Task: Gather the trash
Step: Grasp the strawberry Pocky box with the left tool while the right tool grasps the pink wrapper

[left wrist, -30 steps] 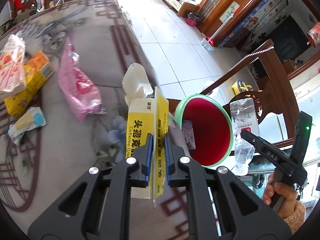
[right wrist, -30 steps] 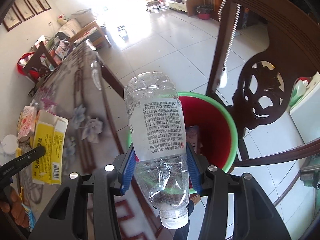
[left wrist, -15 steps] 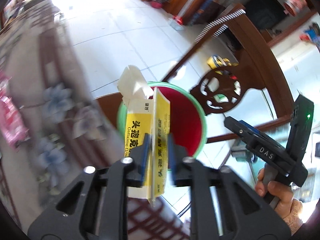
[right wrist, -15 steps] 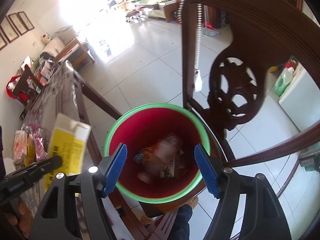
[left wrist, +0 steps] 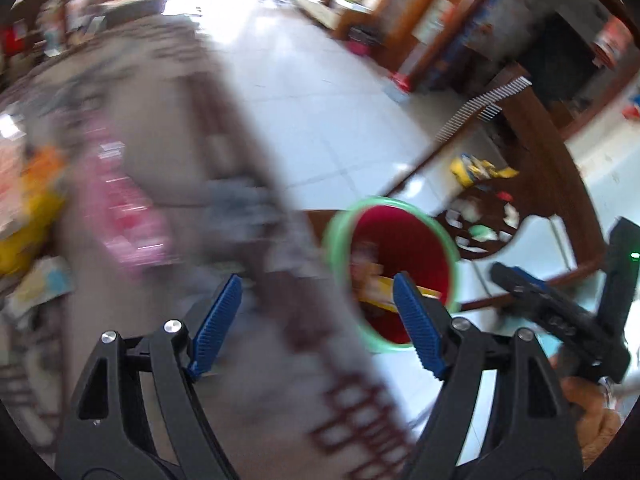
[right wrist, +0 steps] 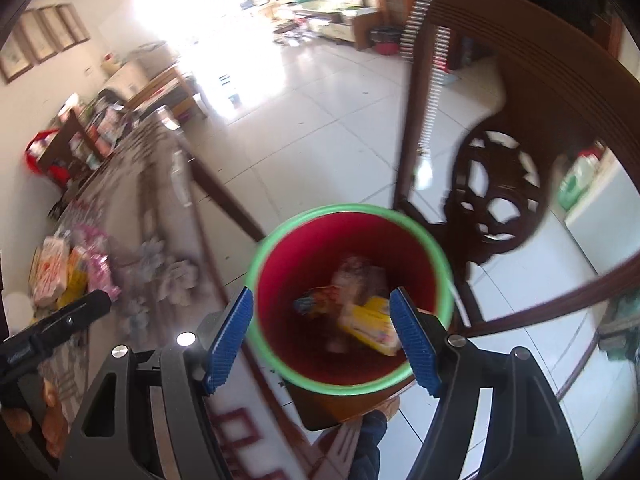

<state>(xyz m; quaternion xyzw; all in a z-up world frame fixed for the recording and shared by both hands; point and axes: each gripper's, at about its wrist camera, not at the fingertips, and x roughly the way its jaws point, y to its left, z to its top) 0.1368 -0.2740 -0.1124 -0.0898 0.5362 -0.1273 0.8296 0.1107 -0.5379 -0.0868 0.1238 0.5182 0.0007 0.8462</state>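
Glossy plastic bin (right wrist: 348,388), dark polished wood chair (right wrist: 520,92), shiny floor tiles (right wrist: 320,120), ribbed pads (right wrist: 228,340).

Both grippers point steeply down. The left gripper (left wrist: 316,312) has just been opening its jaws, and nothing is between them. The right gripper (right wrist: 322,330) also stands with jaws wide apart and empty, a hand (left wrist: 580,400) holding its handle.

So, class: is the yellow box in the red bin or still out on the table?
In. The yellow box lies tilted among other wrappers inside the red bin; the left gripper is open, with nothing between its jaws.
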